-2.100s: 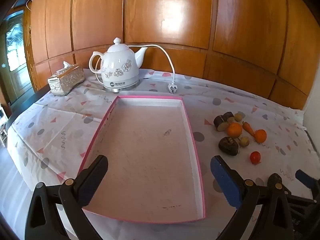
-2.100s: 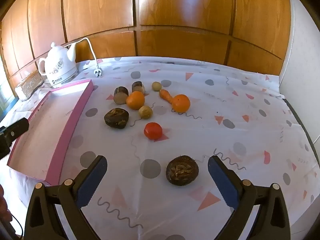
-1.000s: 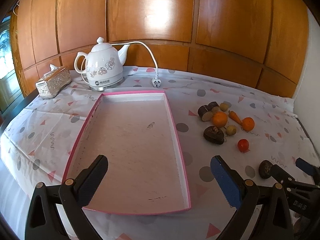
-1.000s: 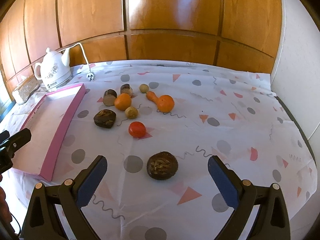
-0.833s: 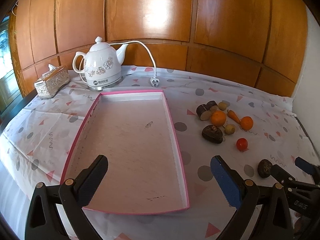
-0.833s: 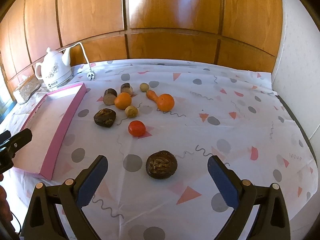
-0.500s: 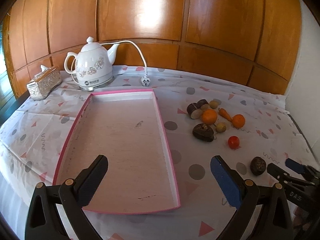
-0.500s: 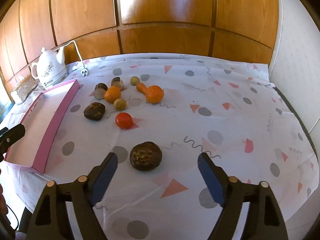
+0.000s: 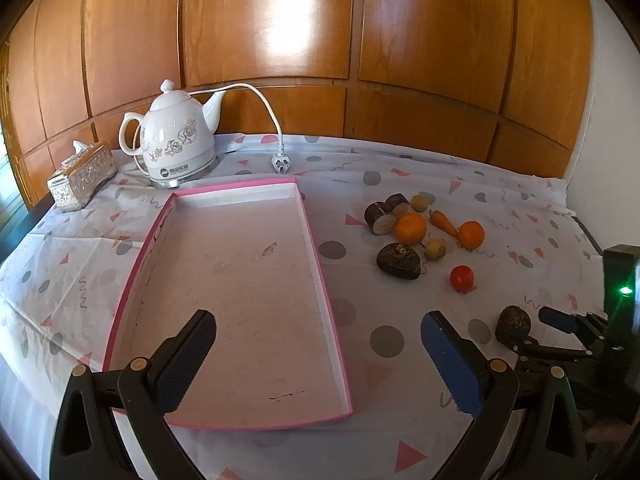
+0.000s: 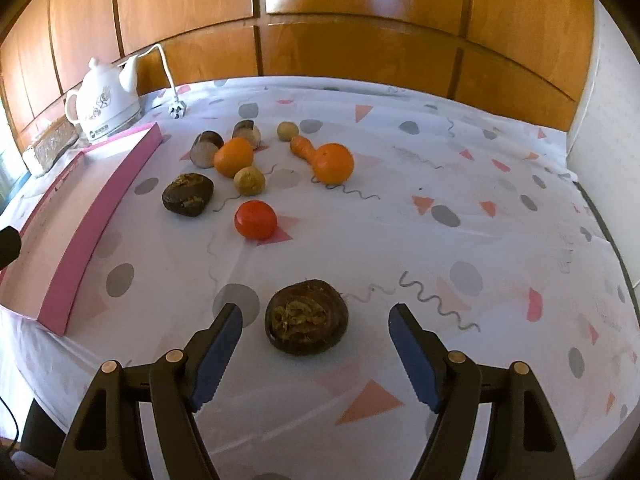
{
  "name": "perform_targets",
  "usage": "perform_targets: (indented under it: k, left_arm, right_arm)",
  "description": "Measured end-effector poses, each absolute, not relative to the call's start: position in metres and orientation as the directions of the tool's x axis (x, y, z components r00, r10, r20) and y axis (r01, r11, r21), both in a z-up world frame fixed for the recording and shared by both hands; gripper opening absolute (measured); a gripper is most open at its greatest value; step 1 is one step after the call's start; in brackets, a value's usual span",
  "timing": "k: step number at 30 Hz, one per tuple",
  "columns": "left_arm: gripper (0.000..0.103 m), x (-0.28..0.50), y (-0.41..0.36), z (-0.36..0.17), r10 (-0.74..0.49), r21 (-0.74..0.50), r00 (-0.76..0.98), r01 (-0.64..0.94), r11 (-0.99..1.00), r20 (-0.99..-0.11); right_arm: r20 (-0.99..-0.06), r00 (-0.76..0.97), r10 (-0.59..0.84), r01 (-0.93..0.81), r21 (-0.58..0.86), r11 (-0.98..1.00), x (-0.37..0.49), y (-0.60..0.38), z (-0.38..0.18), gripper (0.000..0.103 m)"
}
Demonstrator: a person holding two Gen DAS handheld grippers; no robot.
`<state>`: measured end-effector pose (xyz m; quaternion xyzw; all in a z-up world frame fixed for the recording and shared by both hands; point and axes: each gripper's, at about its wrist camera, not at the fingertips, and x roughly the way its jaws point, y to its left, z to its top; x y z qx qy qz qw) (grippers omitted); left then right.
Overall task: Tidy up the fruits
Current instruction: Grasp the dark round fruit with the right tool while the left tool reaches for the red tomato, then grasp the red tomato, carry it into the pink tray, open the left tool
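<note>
Bare tablecloth point(image 10: 460, 216) lies open rightward — leftward, the pink tray's wall point(image 10: 100, 216) and clustered fruits point(image 10: 240, 168) crowd passage.

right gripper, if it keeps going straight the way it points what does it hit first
Most likely the dark brown fruit, which lies between the right gripper's open pads, untouched; its jaws have just been closing. If it passes over that, the patterned tablecloth comes next.

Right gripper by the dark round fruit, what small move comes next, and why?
Probably close the right gripper on the dark round fruit. Its jaws have just been closing, the fruit sits between them, yet neither pad touches it, and the pink tray holds no fruit.
</note>
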<state>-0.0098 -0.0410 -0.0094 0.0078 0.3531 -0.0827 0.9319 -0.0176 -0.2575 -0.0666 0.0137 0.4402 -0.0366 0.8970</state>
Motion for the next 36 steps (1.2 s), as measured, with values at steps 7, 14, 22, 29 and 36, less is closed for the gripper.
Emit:
perform_targets:
  k: [7,14,22,29,36]
  left_arm:
    - [0.103,-0.007,-0.045,-0.011,-0.159,-0.044,0.731,0.174,0.984,-0.664]
    - [0.103,-0.003,-0.057,-0.014,-0.173,-0.02,0.71,0.218,0.976,-0.682]
    - [0.09,0.015,-0.085,-0.019,-0.282,-0.073,0.623,0.339,0.938,-0.73]
    - [0.063,0.038,-0.124,-0.033,-0.385,-0.173,0.493,0.422,0.89,-0.78]
    - [0.054,0.064,-0.166,-0.045,-0.417,-0.222,0.428,0.435,0.873,-0.802]
  right_arm:
    - [-0.795,0.604,-0.045,0.057,-0.013,0.998,-0.012,-0.258,-0.071,0.046]
    - [-0.775,0.621,-0.118,0.114,-0.06,0.992,0.005,-0.274,-0.073,0.046]
    - [-0.753,0.634,-0.177,0.161,-0.095,0.982,0.021,-0.295,-0.081,0.046]
    - [-0.755,0.643,-0.128,0.174,-0.019,0.985,0.018,-0.304,-0.088,0.046]
    - [-0.74,0.664,-0.107,0.177,0.017,0.984,0.015,-0.307,-0.089,0.046]
